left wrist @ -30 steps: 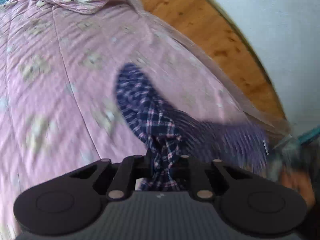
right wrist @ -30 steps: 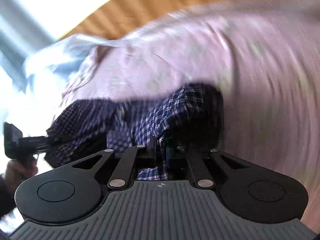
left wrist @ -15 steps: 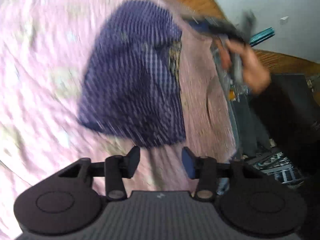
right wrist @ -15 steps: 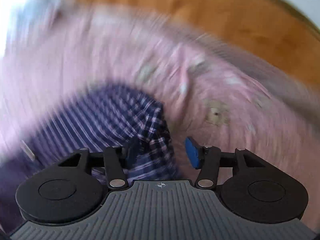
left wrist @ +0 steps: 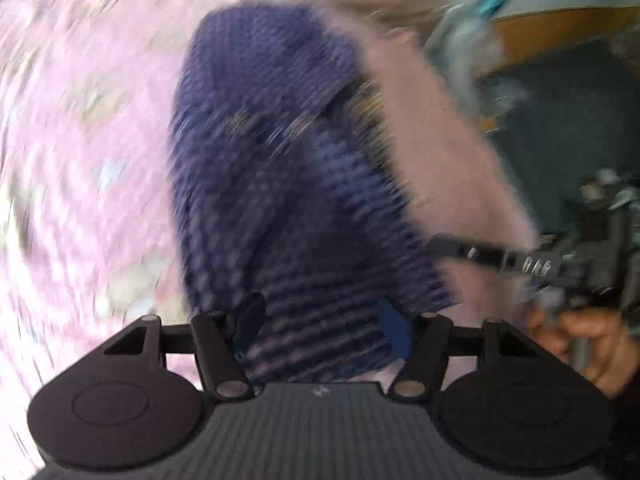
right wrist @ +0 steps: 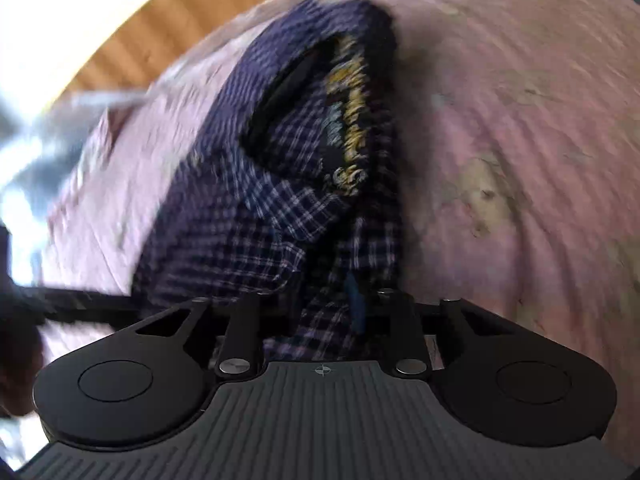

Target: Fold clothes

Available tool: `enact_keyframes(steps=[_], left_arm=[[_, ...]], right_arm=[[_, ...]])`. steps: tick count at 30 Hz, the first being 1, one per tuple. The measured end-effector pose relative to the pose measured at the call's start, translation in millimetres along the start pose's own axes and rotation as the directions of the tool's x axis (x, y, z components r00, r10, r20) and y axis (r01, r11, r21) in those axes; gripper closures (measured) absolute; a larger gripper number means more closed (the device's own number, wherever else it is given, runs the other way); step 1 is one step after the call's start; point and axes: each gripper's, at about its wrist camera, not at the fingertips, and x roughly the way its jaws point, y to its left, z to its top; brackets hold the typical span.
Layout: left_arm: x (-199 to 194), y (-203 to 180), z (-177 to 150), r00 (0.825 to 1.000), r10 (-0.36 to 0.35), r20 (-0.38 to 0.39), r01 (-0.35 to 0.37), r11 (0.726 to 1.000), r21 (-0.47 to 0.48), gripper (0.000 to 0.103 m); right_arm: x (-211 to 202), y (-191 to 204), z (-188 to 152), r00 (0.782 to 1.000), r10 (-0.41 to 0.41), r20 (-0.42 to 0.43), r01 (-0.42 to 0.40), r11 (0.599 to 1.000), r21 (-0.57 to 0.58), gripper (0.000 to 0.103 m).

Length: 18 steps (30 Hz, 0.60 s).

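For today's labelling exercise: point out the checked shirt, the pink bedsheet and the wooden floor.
Checked shirt (right wrist: 256, 216): right wrist view, its collar area.
Pink bedsheet (right wrist: 520, 128): right wrist view, bare stretch beside the shirt.
Wooden floor (right wrist: 168, 40): right wrist view, plank.

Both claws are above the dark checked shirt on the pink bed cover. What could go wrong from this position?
1. The right claw is opening, but folds of the checked shirt lie between its fingers; cloth may snag and drag as it withdraws.
2. The shirt lies bunched, collar gaping, so a fold made now may turn out crooked.
3. The left claw is opening just above the shirt, with the other claw close beside; they could bump.
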Motion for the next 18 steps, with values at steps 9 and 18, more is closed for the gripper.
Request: enact_keyframes(steps=[9,18], left_arm=[[8.6,45.6,185.5,0.969,0.199,0.147,-0.204,0.979,0.020,0.018],[65.6,63.4,241.2,0.954,0.260,0.151,-0.250,0.965,-0.080,0.018]], right_arm=[[-32.7,1.2,29.2,0.990,-0.010,0.142,0.003,0.998,0.055,0.031],[63.4,18.9,201.2,0.981,0.167,0.094,-0.161,0.985,-0.064,0.041]])
